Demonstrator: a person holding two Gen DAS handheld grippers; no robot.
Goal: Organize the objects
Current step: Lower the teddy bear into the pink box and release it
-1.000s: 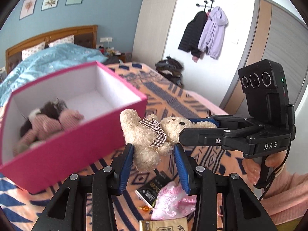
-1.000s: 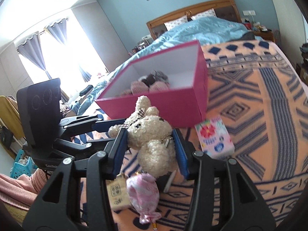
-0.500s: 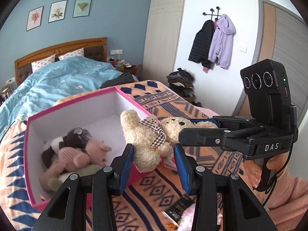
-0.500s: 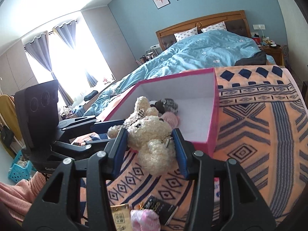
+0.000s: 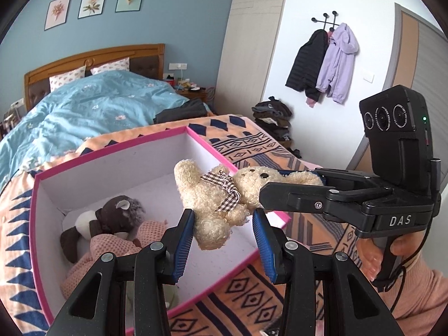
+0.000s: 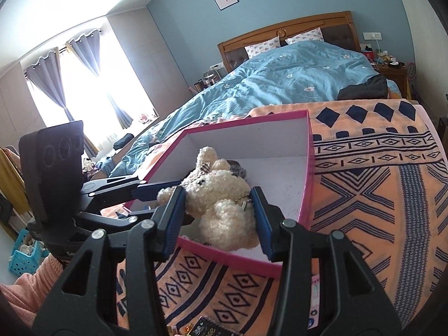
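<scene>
A cream teddy bear (image 5: pixel 221 196) with a checked bow hangs over the open pink box (image 5: pixel 112 151), held from two sides. My left gripper (image 5: pixel 224 224) is shut on its lower body and legs. The right gripper (image 5: pixel 273 182) comes in from the right and is shut on its head. In the right wrist view the bear (image 6: pixel 221 196) sits between the blue pads of the right gripper (image 6: pixel 218 204), above the box's near wall (image 6: pixel 232 257), with the left gripper (image 6: pixel 156 201) at its left. A brown plush (image 5: pixel 112 218) and a pink knitted plush (image 5: pixel 106 252) lie in the box.
The box stands on an orange patterned blanket (image 6: pixel 378 196) at the foot of a bed with a blue duvet (image 6: pixel 280 78). A black packet (image 6: pixel 207 329) lies on the blanket near me. A hand (image 5: pixel 372 263) in a pink sleeve holds the right gripper. Coats (image 5: pixel 330 61) hang on the wall.
Both grippers carried the bear up and forward together, from in front of the box to above its inside. The packets on the blanket slid out of the left wrist view.
</scene>
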